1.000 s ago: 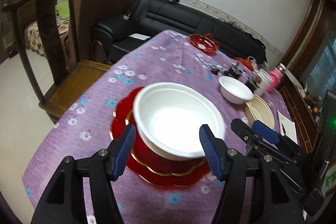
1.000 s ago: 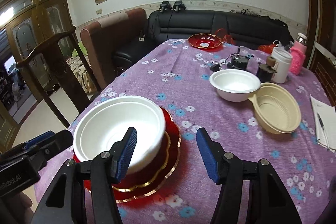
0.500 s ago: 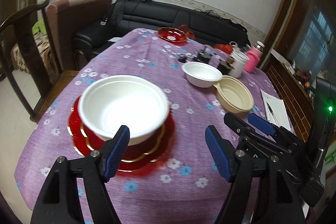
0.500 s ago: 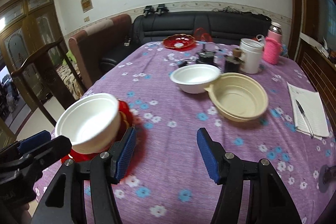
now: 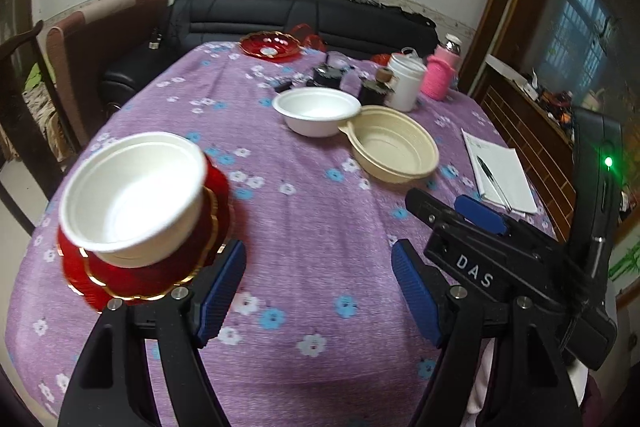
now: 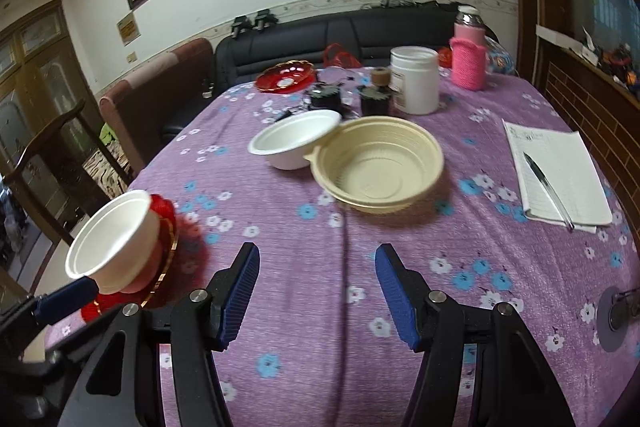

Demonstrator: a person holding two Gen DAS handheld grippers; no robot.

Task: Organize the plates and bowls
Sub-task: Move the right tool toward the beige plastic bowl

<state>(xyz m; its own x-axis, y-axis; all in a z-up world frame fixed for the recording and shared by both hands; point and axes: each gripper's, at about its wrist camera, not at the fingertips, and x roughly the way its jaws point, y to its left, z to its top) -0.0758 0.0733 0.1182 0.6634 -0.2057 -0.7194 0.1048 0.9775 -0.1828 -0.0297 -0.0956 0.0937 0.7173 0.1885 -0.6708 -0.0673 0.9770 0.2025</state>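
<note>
A large white bowl [image 5: 132,195] sits on stacked red plates with gold rims [image 5: 136,271] at the near left of the purple flowered table [image 5: 320,227]; both show in the right wrist view, the bowl [image 6: 116,239] and the plates [image 6: 168,227]. A smaller white bowl [image 5: 316,111] [image 6: 298,143] and a beige bowl [image 5: 394,151] [image 6: 378,163] touch mid-table. Another red plate [image 5: 270,45] [image 6: 285,75] lies at the far end. My left gripper [image 5: 318,291] is open and empty, right of the stack. My right gripper [image 6: 316,295] is open and empty, facing the beige bowl.
A white jar [image 6: 414,79], a pink-sleeved bottle [image 6: 468,55] and small dark containers [image 6: 374,99] stand at the far end. A notepad with a pen [image 6: 554,175] lies at the right. A wooden chair [image 6: 48,155] and a black sofa [image 5: 304,19] flank the table.
Both grippers have swung right and back from the bowl-and-plate stack, which now lies to the left. The mid-table bowls are nearer the centre of view. Both grippers stay open.
</note>
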